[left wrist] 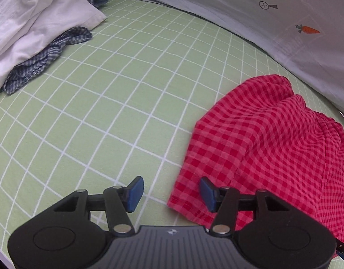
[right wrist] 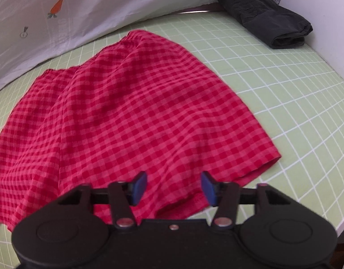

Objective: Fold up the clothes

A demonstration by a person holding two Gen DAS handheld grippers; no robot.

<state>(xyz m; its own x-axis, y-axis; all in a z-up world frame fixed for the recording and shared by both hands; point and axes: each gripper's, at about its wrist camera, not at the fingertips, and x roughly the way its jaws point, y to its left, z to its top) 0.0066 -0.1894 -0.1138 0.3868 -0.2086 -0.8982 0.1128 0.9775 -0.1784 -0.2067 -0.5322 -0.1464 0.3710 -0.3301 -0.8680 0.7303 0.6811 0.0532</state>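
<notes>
Both grippers, left gripper [left wrist: 171, 194] and right gripper [right wrist: 174, 188], gape wide, empty, over one red checked garment's [right wrist: 131, 112] near hem on the green grid bedsheet [left wrist: 118, 103]. One blue checked garment [left wrist: 46, 58], one folded black garment [right wrist: 266, 15] lie apart.

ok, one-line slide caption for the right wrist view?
Open right gripper poised over the near hem of red gingham shorts spread on the green grid sheet; folded dark garment behind.

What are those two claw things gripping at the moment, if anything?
Nothing. Both the left gripper and the right gripper are open, hovering near the hem of the red checked garment without pinching it.
</notes>
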